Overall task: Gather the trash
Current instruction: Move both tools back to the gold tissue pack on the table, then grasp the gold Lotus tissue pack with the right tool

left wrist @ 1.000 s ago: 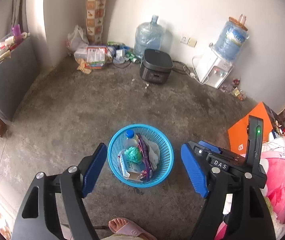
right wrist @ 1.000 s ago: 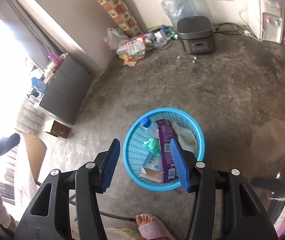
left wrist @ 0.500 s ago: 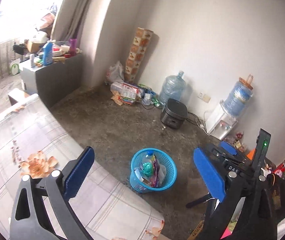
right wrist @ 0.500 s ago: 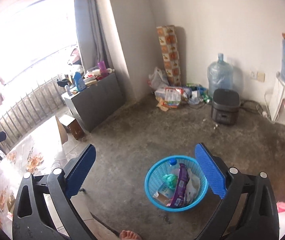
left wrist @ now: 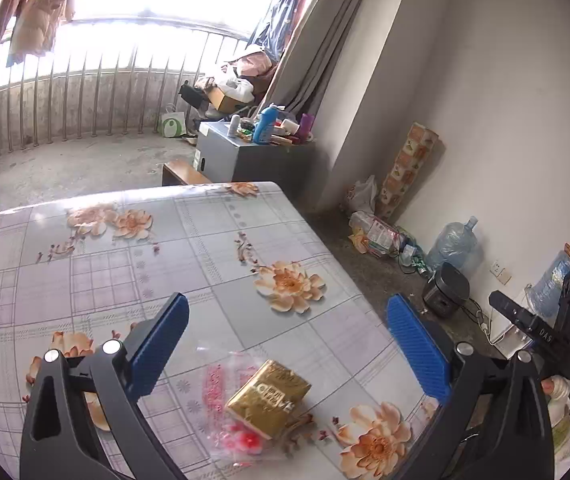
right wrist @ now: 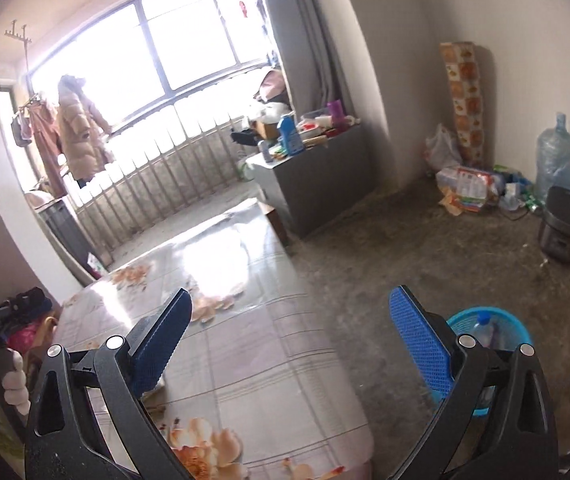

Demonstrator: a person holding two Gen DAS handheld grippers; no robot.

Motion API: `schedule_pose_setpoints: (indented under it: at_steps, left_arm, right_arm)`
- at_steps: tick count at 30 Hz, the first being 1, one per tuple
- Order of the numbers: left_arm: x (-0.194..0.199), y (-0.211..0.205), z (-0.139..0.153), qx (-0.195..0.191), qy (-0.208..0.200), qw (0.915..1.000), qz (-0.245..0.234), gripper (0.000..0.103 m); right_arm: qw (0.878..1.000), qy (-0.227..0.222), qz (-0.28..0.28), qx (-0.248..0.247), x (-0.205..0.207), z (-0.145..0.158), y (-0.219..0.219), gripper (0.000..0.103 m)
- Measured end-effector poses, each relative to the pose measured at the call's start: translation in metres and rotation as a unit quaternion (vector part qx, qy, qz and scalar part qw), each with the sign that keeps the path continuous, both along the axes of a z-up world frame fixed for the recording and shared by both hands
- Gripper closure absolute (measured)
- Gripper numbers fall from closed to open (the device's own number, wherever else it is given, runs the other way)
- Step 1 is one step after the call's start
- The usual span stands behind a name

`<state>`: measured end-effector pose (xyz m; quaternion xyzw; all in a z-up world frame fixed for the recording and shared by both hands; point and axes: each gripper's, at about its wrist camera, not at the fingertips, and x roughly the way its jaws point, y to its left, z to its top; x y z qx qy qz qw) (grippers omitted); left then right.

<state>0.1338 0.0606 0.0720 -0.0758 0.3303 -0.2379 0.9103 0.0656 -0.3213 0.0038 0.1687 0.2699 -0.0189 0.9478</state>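
Gold packet [left wrist: 267, 398] on a clear wrapper [left wrist: 225, 408] lies just ahead between the spread, empty left gripper [left wrist: 285, 344] jaws, long axis slanting up-right; right gripper [right wrist: 291, 336], equally spread and empty, looks past it.

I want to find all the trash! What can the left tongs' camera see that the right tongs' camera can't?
Only the left wrist view shows the gold foil packet lying on a clear plastic wrapper with red print, between the open left tongs. Only the right wrist view shows the round blue plastic basket on the floor, behind the open right tongs. Both show the flowered table, the grey cabinet and the black cooker.
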Motion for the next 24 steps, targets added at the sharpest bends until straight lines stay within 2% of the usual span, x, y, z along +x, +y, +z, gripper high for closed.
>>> schedule_pose_setpoints:
  at_steps: [5,10,12,14,15,17,22,24]
  left_arm:
    - [-0.005,0.026,-0.029,0.019,0.018,0.9996,0.014,0.006]
    - [0.000,0.041,-0.060,0.025,0.042,0.9987,0.017,0.008]
    - [0.008,0.045,-0.072,0.028,0.053,0.9980,0.019,0.018]
    - [0.017,0.045,-0.086,0.041,0.073,0.9963,0.021,0.039]
    - [0.022,0.043,-0.093,0.049,0.081,0.9953,0.019,0.043]
    - [0.030,0.037,-0.104,0.060,0.094,0.9937,0.008,0.059]
    - [0.035,0.017,-0.128,0.050,0.139,0.9881,-0.043,0.077]
    - [0.031,0.011,-0.131,0.038,0.149,0.9861,-0.062,0.078]
  right_arm:
    - [0.995,0.040,0.075,0.049,0.029,-0.013,0.046,0.016]
    - [0.980,0.113,0.142,0.080,0.055,-0.037,0.095,0.036]
    - [0.974,0.140,0.159,0.087,0.060,-0.044,0.113,0.042]
    - [0.965,0.168,0.175,0.103,0.065,-0.053,0.126,0.049]
    - [0.960,0.181,0.182,0.109,0.068,-0.057,0.131,0.053]
    - [0.953,0.205,0.190,0.114,0.074,-0.065,0.139,0.058]
    - [0.942,0.242,0.193,0.131,0.078,-0.081,0.148,0.071]
    - [0.940,0.247,0.190,0.139,0.076,-0.082,0.146,0.074]
